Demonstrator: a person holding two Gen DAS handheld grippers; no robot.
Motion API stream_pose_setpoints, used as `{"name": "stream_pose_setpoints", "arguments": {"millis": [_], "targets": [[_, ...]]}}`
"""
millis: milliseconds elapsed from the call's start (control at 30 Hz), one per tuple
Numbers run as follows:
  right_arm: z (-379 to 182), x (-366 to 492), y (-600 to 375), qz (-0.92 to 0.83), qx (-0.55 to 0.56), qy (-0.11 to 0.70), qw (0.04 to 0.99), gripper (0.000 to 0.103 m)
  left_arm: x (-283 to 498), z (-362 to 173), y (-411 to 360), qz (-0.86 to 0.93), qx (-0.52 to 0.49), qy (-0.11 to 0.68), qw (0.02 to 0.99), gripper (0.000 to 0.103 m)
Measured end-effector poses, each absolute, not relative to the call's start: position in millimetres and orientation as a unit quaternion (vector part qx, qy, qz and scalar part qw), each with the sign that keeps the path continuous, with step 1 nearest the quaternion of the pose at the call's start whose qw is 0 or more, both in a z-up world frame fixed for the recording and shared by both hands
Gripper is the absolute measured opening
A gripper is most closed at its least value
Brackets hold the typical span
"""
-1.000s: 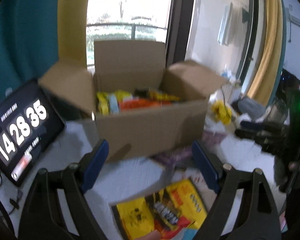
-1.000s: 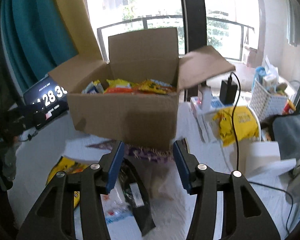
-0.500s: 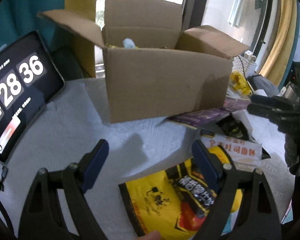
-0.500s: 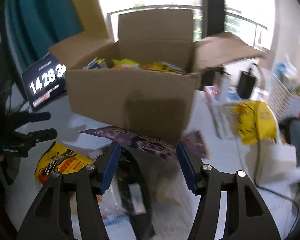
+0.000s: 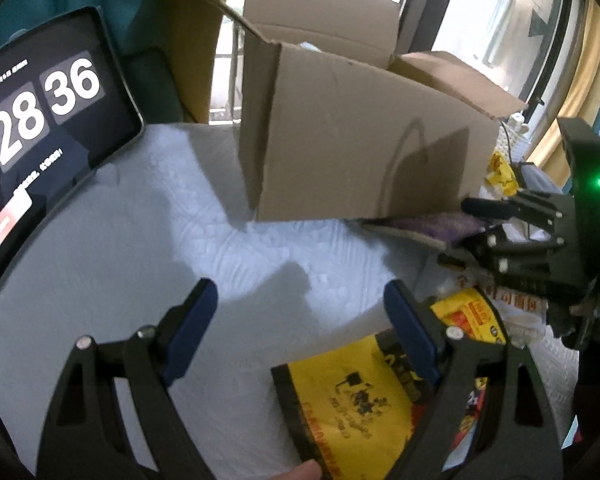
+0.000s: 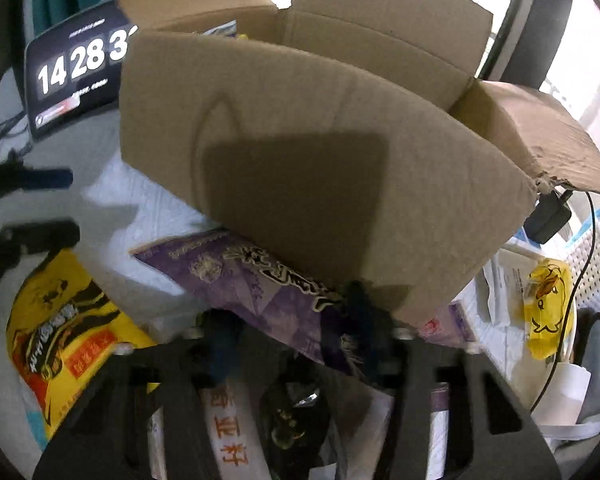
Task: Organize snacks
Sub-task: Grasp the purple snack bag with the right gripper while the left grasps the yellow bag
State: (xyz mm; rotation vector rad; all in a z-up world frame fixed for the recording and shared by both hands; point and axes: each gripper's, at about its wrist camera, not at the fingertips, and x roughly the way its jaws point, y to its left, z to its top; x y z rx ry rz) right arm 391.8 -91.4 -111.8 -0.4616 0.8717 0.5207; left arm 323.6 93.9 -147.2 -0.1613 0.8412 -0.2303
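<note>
An open cardboard box (image 5: 360, 148) stands on the white table; it also fills the right wrist view (image 6: 320, 160). My left gripper (image 5: 300, 328) is open and empty, low over the table beside a yellow snack bag (image 5: 352, 404). My right gripper (image 6: 296, 332) is open, its blurred fingers close over a purple snack bag (image 6: 252, 280) that lies partly under the box. A white packet (image 6: 228, 432) and a dark packet (image 6: 292, 420) lie under the right gripper. The yellow bag (image 6: 56, 328) lies to its left. The right gripper (image 5: 512, 236) shows in the left wrist view.
A tablet clock (image 5: 32, 120) leans at the left; it also shows in the right wrist view (image 6: 76, 68). At the right are a yellow duck bag (image 6: 548, 312), a white basket (image 6: 596, 264), a black charger (image 6: 548, 216) with cable, and papers.
Both grippers have dropped lower and moved closer to the box. The right gripper has come down over the purple bag; the box's contents are out of sight.
</note>
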Motion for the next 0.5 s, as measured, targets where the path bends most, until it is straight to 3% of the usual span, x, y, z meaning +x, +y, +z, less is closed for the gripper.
{"name": "stream_pose_setpoints", "arguments": {"millis": [100, 500], "targets": [[-101.6, 391.7, -98.9, 0.244, -0.185, 0.402, 0.863, 0.023, 319.3, -142.1, 92.5, -0.118, -0.075, 0.402, 0.905, 0.086], [-31.0, 331.6, -132.9, 0.27, -0.143, 0.318, 0.898, 0.013, 271.6, -125.6, 77.5, -0.136, -0.036, 0.387, 0.911, 0.086]]}}
